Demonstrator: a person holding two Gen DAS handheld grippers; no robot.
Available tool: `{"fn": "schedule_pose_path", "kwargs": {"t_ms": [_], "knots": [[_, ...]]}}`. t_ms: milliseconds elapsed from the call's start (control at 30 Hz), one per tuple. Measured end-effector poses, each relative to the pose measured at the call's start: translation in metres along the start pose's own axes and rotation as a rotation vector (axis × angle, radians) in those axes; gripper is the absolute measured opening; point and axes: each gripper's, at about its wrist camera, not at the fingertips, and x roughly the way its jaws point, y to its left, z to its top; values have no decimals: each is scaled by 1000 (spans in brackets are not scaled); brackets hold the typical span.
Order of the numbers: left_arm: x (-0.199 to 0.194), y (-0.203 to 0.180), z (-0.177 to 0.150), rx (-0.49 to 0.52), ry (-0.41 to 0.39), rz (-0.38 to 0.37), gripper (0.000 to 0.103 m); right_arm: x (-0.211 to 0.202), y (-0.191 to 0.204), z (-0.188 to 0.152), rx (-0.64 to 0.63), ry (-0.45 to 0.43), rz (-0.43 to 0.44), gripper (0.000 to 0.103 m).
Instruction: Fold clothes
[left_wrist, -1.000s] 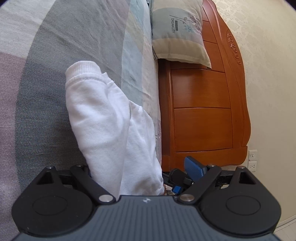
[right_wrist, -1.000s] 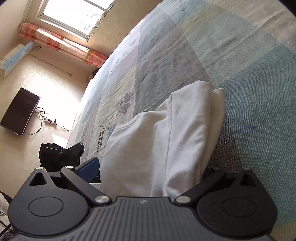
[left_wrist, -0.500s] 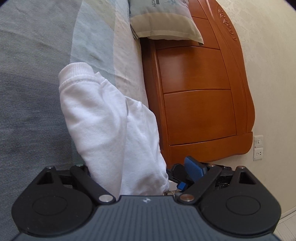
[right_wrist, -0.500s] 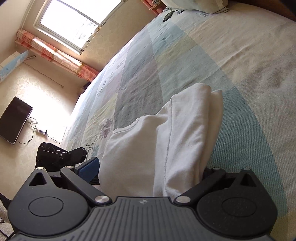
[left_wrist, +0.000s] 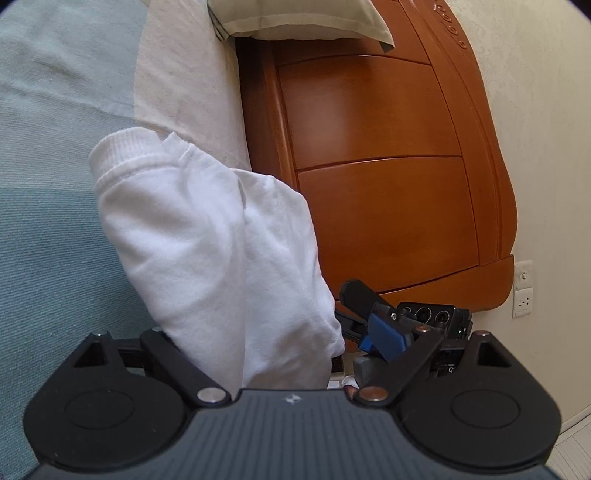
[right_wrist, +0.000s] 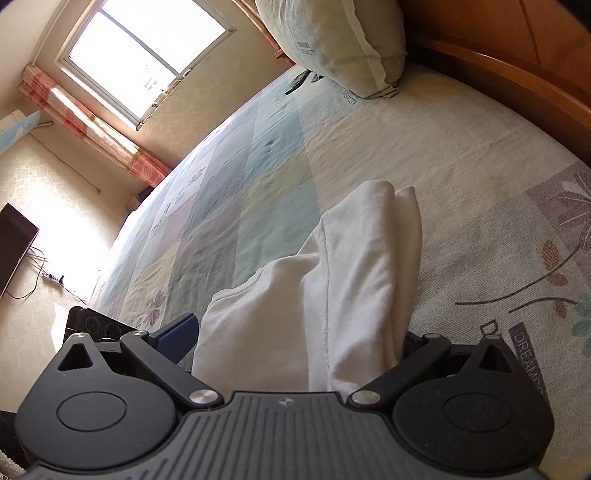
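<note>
1. Nearest the lens in the left wrist view, our left gripper (left_wrist: 255, 354) has its jaws closed on a bunched edge of the white, soft cotton garment (left_wrist: 207, 236); the fingertips themselves are buried in cloth.
2. In the right wrist view, our right gripper (right_wrist: 295, 358) likewise clamps the other end of the same white garment (right_wrist: 332, 280), which fills the gap between its jaws.
3. We judge that we are mid-carry: the folded bundle hangs from both grippers above the pastel patchwork bedspread (right_wrist: 229, 206), in the centre of each frame, apparently off the bed surface.
4. The garment looks thick and fleecy. A ribbed cuff (left_wrist: 118, 155) sits at its far end in the left view, and layered folds with a stitched hem show in the right view.
5. Next, we think, the move calls for lowering both ends together onto a flat part of the bedspread, keeping the layers aligned, then letting go evenly.
6. Farther off lie a cream pillow (right_wrist: 332, 40) at the top of the right view, an orange-brown wooden headboard (left_wrist: 388, 166) at the right of the left view, and a bright window (right_wrist: 144, 59) at upper left.
</note>
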Motion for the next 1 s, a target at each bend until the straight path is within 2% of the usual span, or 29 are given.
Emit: {"fn": "schedule_pose_path", "kwargs": {"t_ms": [200, 333, 433, 500, 600, 667, 800, 1000], "knots": [[25, 13, 5, 5, 23, 10, 89, 2, -31, 18, 5, -13, -46, 103], [25, 25, 3, 24, 67, 64, 89, 10, -45, 17, 8, -3, -162, 103], [7, 26, 2, 50, 86, 87, 89, 12, -51, 10, -2, 9, -306, 103], [-16, 25, 2, 85, 83, 118, 89, 3, -51, 1, -16, -12, -405, 103], [-55, 21, 8, 133, 42, 170, 90, -16, -34, -15, -57, -92, -483, 103], [-75, 17, 17, 155, 12, 176, 91, -26, -18, -27, -98, -147, -520, 103], [-74, 23, 21, 81, 47, 127, 91, -16, 18, -47, -185, -183, -506, 103], [-31, 45, 31, -53, 85, 48, 92, 6, 38, -75, -131, -194, -454, 103]]}}
